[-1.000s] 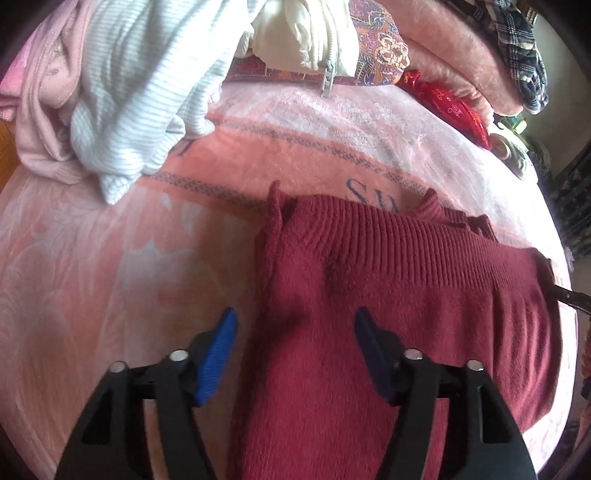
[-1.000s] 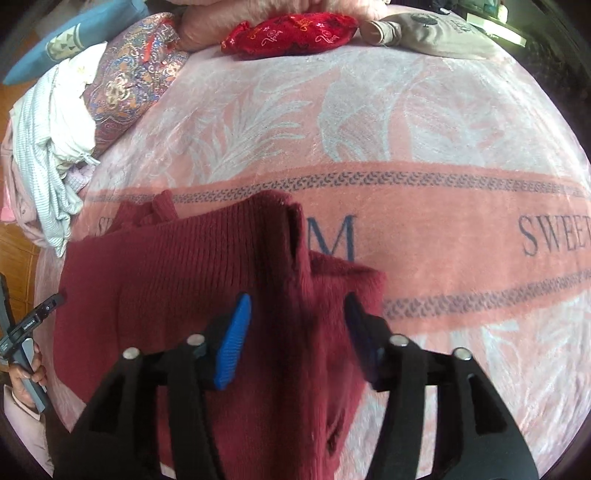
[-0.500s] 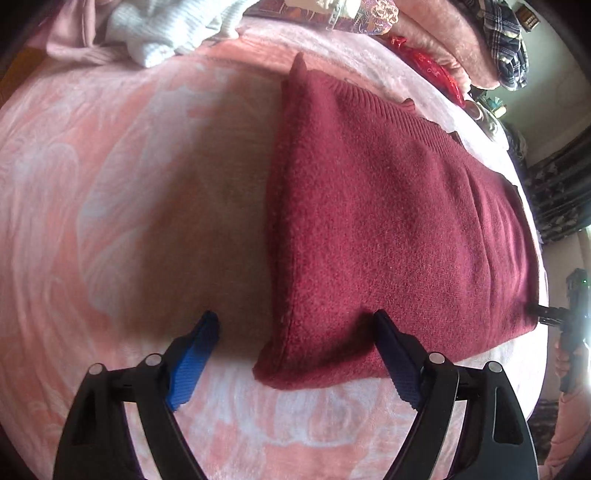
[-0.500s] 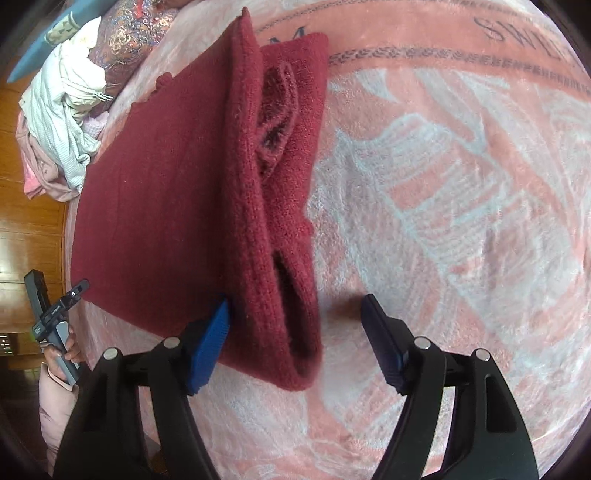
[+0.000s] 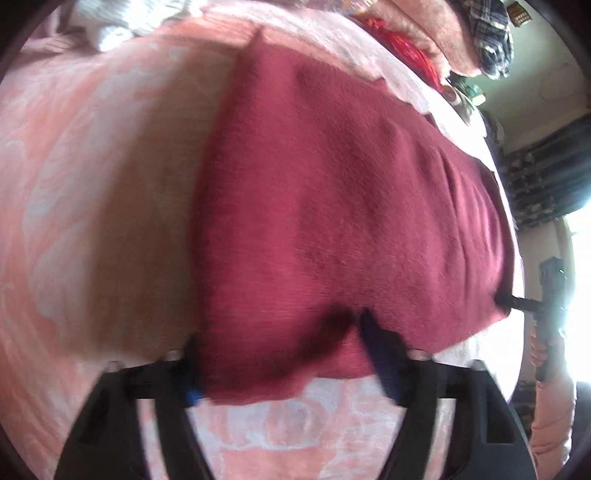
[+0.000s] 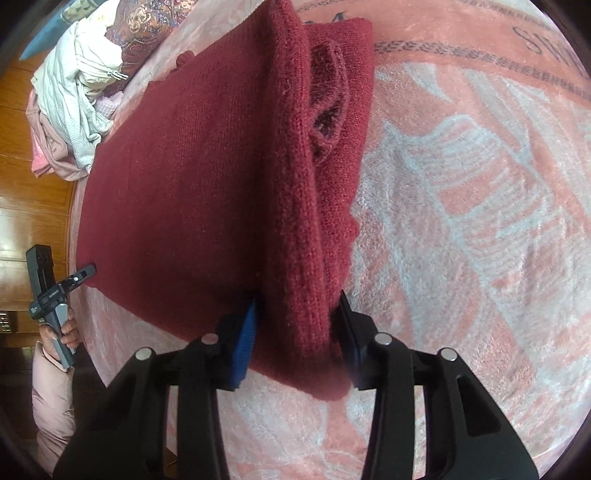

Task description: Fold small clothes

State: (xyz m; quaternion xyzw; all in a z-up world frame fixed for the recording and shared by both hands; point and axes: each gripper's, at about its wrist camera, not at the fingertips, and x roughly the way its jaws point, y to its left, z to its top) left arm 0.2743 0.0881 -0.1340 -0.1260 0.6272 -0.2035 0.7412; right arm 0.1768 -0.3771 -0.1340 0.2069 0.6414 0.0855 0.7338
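A dark red knitted sweater [image 5: 332, 192] lies folded lengthwise on the pink bed blanket [image 5: 92, 177]. My left gripper [image 5: 284, 365] straddles its near left corner, jaws wide on either side of the cloth; the view is blurred. In the right wrist view the sweater [image 6: 192, 177] shows its thick folded right edge. My right gripper [image 6: 295, 332] has closed on that near right corner, pads pressing the cloth from both sides. The other gripper [image 6: 51, 295] shows at the sweater's far corner.
A heap of white, striped and pink clothes [image 6: 74, 110] lies at the bed's far left by a patterned cushion [image 6: 144, 33]. A red pouch [image 5: 402, 48] and a plaid garment [image 5: 491, 33] sit at the far side. Wooden floor [image 6: 29, 221] lies beyond the bed edge.
Both grippers moved from the sweater's far end back to its near edge, then forward onto the near corners. The right jaws narrowed onto the cloth; the left stayed wide.
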